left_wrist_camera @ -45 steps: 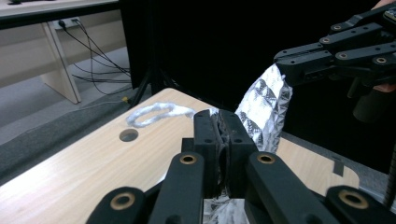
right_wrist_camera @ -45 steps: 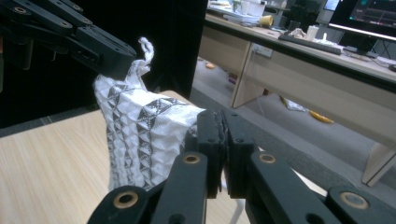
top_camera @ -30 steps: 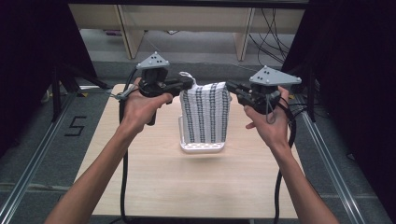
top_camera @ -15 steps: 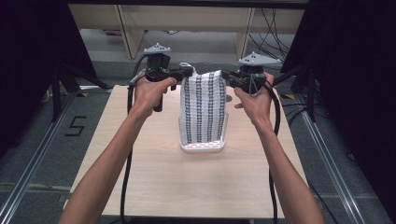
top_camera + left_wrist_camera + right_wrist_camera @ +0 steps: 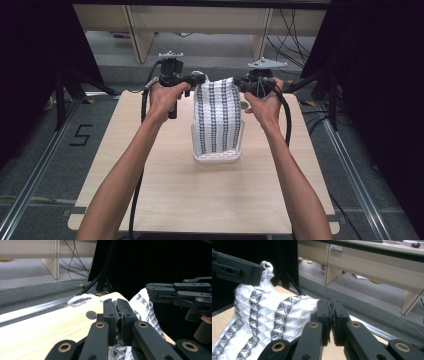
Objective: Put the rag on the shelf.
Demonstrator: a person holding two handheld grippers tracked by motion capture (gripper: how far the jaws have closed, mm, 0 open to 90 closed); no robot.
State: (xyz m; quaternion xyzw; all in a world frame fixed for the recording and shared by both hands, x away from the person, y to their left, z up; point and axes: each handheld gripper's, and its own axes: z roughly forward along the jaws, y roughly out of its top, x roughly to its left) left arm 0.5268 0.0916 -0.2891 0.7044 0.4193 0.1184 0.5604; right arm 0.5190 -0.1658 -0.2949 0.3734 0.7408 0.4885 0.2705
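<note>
A white cloth with dark patterned stripes point(image 5: 216, 117) hangs stretched between both grippers above the wooden table point(image 5: 150, 190). Its lower end drops into a white basket point(image 5: 218, 157). My left gripper point(image 5: 199, 79) is shut on the cloth's top left corner; in the left gripper view the cloth point(image 5: 143, 307) is pinched between the jaws of that gripper point(image 5: 118, 315). My right gripper point(image 5: 239, 83) is shut on the top right corner; the right gripper view shows the cloth point(image 5: 269, 315) running left from its jaws point(image 5: 330, 317) toward the other gripper point(image 5: 237, 267).
The basket stands near the table's middle. Dark curtains flank both sides. Beyond the far edge are wooden desk legs point(image 5: 135, 30) and loose cables point(image 5: 295, 30) on the grey floor. A small round mark point(image 5: 91, 314) sits on the tabletop.
Both grippers have moved away from me and closer together, carrying the cloth's top edge farther back above the basket. The cloth stays gripped at both corners.
</note>
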